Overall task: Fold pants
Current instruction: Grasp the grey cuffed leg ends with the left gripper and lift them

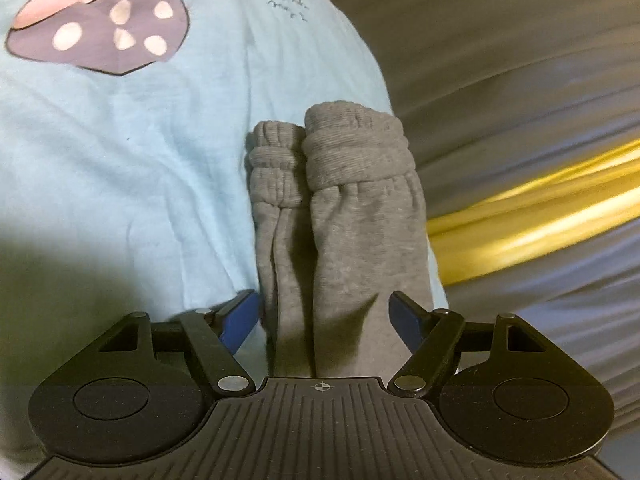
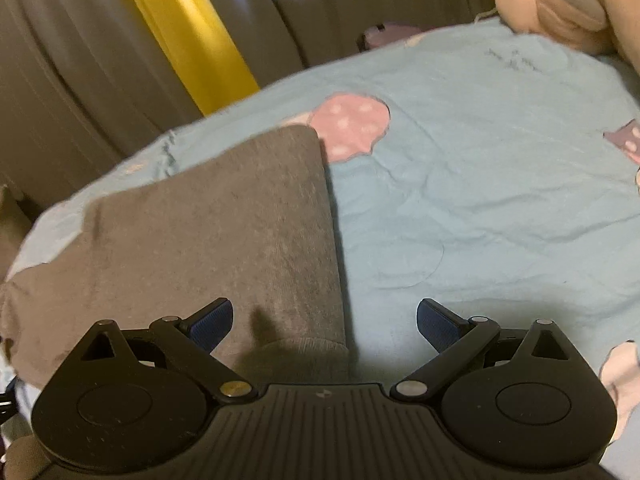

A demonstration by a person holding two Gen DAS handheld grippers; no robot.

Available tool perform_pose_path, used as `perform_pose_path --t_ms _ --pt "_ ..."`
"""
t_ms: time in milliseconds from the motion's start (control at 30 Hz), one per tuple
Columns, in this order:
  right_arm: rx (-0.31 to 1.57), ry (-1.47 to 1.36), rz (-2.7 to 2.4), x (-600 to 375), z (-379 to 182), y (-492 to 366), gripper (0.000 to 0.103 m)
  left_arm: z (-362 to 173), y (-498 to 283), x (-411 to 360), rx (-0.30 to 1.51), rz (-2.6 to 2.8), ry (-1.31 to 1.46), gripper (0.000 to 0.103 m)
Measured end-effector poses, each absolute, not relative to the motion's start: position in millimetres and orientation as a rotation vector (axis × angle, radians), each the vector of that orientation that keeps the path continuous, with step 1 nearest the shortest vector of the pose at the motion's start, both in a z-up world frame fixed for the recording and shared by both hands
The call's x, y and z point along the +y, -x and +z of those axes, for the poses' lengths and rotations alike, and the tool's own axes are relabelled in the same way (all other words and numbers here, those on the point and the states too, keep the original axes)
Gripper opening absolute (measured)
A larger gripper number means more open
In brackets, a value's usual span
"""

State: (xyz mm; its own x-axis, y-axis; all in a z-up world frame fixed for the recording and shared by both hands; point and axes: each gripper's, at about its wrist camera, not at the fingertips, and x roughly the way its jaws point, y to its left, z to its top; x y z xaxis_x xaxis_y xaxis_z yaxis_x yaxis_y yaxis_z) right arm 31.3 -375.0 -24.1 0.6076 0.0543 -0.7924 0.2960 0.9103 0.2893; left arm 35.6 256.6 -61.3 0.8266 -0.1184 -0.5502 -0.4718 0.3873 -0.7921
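Observation:
Grey sweatpants lie on a light blue bedspread [image 1: 120, 152]. In the left wrist view the two legs [image 1: 340, 240] lie side by side, ribbed cuffs [image 1: 352, 148] pointing away from me. My left gripper [image 1: 324, 316] is open, its blue pads on either side of the legs, which run between them. In the right wrist view the pants' wider part [image 2: 208, 236] lies at the left on the bedspread [image 2: 480, 200]. My right gripper [image 2: 324, 324] is open over the pants' right edge, holding nothing.
The bedspread has mushroom prints [image 1: 104, 28] [image 2: 348, 124]. The bed edge runs close beside the pants; beyond it hang grey curtains [image 1: 500, 60] with a yellow stripe [image 1: 540, 208] [image 2: 180, 28]. A pink plush toy [image 2: 568, 0] lies at the far right.

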Motion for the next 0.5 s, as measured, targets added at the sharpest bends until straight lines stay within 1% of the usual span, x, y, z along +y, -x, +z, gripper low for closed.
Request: perform_pose_path --t_ms 100,200,367,467,500 --pt "0.967 -0.367 -0.147 -365.7 -35.2 -43.0 0.099 -59.0 -40.8 258.0 0.57 0.265 1.142 0.079" --pt "0.978 -0.32 -0.128 -357.2 -39.3 -47.8 0.099 -59.2 -57.3 262.0 0.547 0.288 1.056 0.08" --pt "0.975 -0.322 -0.114 -356.2 -41.7 -50.0 0.099 -75.3 -80.3 280.1 0.479 0.261 1.103 0.081" --pt "0.975 -0.329 -0.114 -356.4 -41.7 -50.4 0.099 -79.1 -91.0 284.6 0.452 0.269 1.114 0.078" --pt "0.976 -0.326 -0.115 -356.0 -41.7 -50.5 0.099 -77.2 -90.7 284.3 0.457 0.276 1.103 0.075"
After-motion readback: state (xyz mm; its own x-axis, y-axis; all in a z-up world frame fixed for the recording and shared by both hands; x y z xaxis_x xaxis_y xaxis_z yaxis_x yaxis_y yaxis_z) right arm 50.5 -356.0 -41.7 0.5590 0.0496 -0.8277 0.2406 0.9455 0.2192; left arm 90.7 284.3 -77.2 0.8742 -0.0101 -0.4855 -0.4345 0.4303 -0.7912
